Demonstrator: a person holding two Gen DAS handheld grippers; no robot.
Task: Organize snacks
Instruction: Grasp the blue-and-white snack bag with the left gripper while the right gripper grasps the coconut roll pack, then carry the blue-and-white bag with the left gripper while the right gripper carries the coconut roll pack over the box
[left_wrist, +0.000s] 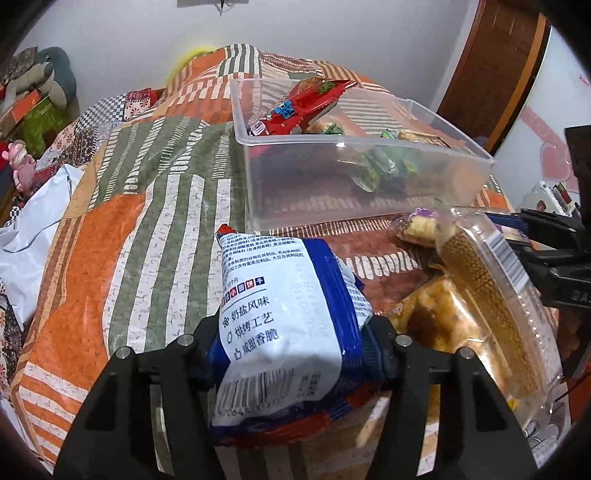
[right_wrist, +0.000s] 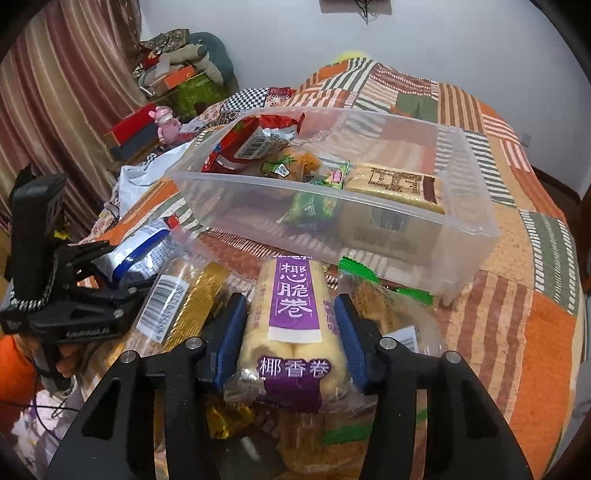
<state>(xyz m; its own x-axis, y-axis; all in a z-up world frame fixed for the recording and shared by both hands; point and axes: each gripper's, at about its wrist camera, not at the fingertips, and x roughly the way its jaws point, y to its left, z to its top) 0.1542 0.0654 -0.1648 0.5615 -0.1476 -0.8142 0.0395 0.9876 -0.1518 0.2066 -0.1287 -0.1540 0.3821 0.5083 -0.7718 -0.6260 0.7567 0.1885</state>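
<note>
Your left gripper (left_wrist: 291, 354) squeezed a blue and white puffy snack bag (left_wrist: 288, 306), its jaws pressed on both sides. Your right gripper (right_wrist: 291, 332) clamped a clear pack of yellow rolls with a purple label (right_wrist: 291, 332). Both sat near you on the striped patchwork cloth (left_wrist: 147, 221). Farther off stood a long clear plastic box (right_wrist: 472, 229). Inside it lay a red snack bag (right_wrist: 243, 144), small green packets (right_wrist: 314, 210) and a tan flat pack (right_wrist: 399, 184).
</note>
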